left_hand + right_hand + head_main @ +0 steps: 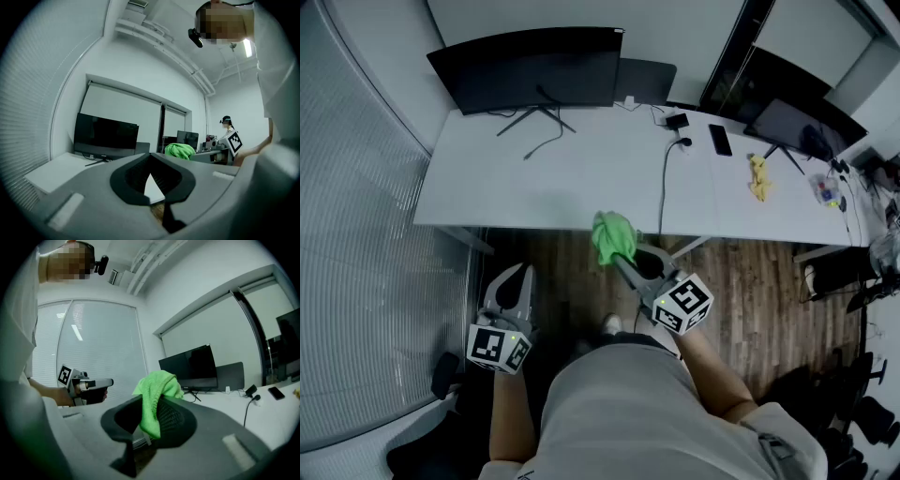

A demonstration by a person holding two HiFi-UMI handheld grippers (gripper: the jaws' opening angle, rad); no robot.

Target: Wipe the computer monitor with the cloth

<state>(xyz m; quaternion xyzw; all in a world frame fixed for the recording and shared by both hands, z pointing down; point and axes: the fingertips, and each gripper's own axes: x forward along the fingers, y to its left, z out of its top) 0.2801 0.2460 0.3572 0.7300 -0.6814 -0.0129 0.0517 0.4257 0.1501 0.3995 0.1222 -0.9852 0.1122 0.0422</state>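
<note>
Clamping the green cloth (612,236), the right hand-held gripper (622,262) is holding it by the surface's (581,178) near edge, ready for the monitor (530,67); the left hand-held gripper (519,275) is hanging closed, empty

White desk (581,178) on wood floor (750,291), window blinds (356,234) at L, white wall (684,33) behind.

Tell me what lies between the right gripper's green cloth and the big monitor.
Head view: only bare white desk, with a thin cable lying near the stand of the monitor.
</note>
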